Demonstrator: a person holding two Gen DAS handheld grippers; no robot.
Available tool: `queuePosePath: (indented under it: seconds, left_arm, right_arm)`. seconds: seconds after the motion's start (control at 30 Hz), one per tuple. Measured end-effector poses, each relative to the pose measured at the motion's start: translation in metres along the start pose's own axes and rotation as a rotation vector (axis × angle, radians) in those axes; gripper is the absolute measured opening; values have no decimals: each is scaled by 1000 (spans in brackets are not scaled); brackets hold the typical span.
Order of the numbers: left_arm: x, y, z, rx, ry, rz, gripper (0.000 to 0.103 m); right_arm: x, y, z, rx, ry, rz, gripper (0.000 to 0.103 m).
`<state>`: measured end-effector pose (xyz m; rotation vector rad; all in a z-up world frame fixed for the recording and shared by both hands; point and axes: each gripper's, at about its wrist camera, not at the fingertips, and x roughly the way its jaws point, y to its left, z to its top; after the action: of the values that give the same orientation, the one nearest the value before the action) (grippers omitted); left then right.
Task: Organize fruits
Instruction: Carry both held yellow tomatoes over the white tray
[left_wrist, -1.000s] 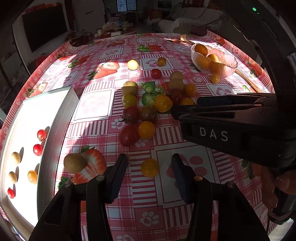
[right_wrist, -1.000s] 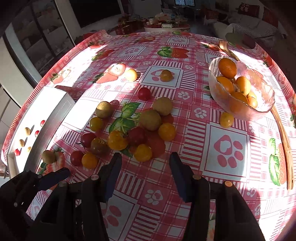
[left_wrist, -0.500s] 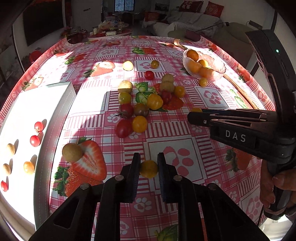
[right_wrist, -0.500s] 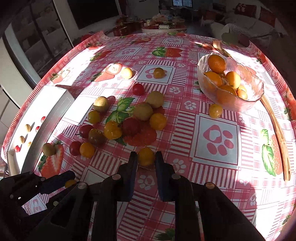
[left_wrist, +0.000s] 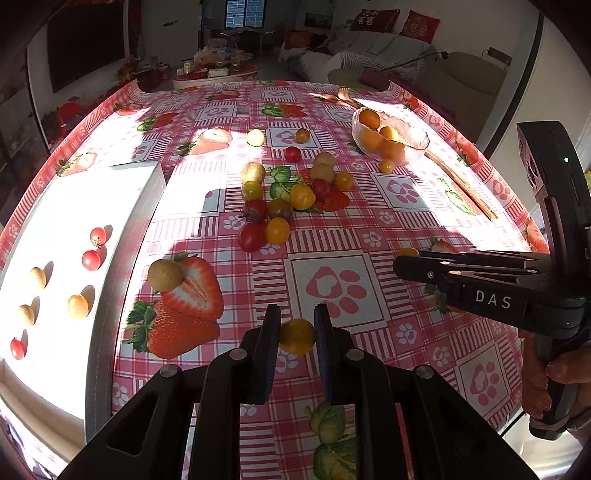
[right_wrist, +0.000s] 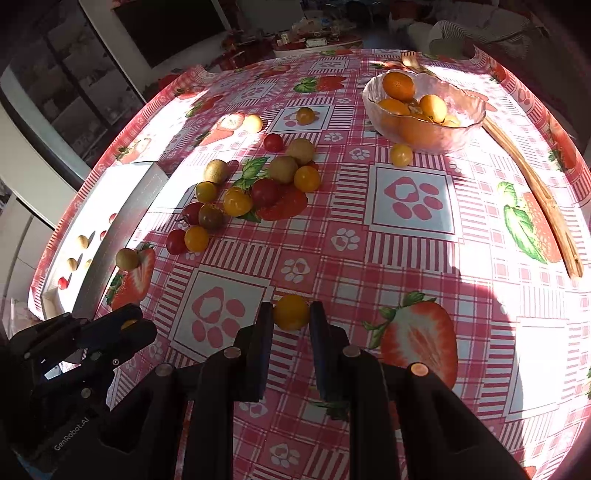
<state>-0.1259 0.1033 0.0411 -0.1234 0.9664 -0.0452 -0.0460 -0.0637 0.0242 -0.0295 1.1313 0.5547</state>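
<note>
L gripper (left_wrist: 296, 334) is clamped on a yellow cherry tomato (left_wrist: 296, 336), held over the pink strawberry-print tablecloth (left_wrist: 369, 288). R gripper (right_wrist: 291, 314) likewise pinches an orange-yellow cherry tomato (right_wrist: 291, 312) between its pads. A loose pile of mixed tomatoes & small brown fruits (left_wrist: 284, 199) sits mid-table. White tray (left_wrist: 55, 206) at the left edge has a few red tomatoes & pale fruits in it. Glass bowl (right_wrist: 465, 110) w/ oranges stands far right, a wooden fork (right_wrist: 535, 195) just beside it.
</note>
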Motion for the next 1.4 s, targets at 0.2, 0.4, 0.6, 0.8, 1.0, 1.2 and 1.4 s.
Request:
queuePosePath:
  seconds: [0.2,0.4,0.6,0.8,1.0,1.2,1.4]
  left_arm:
    - [-20,10,-5,-15,-33,-4,20]
    - [-46,28,-10,-29,-83,5,20]
    - [-68,59,-17,-67,-124,39,20]
    - [-82,100,-27,-123,-146,99,20]
    - [-91,144,-36,-183,-148,158,20]
    - [-93,180,-38,-212,-130,203,20]
    - [-70,193,-40,-250,-87,219,20]
  right_arm:
    - [-11,10,-4,-22,6,-15,22]
    - [-25,28,-4,-49,-1,-17,22]
    - [-30,59,3,-100,4,-3,22]
    - [-29,99,12,-170,10,20,22]
    - [-21,143,24,-243,31,55,22]
    - [-7,185,46,-299,70,113,22]
    - [23,228,69,-349,117,152,22]
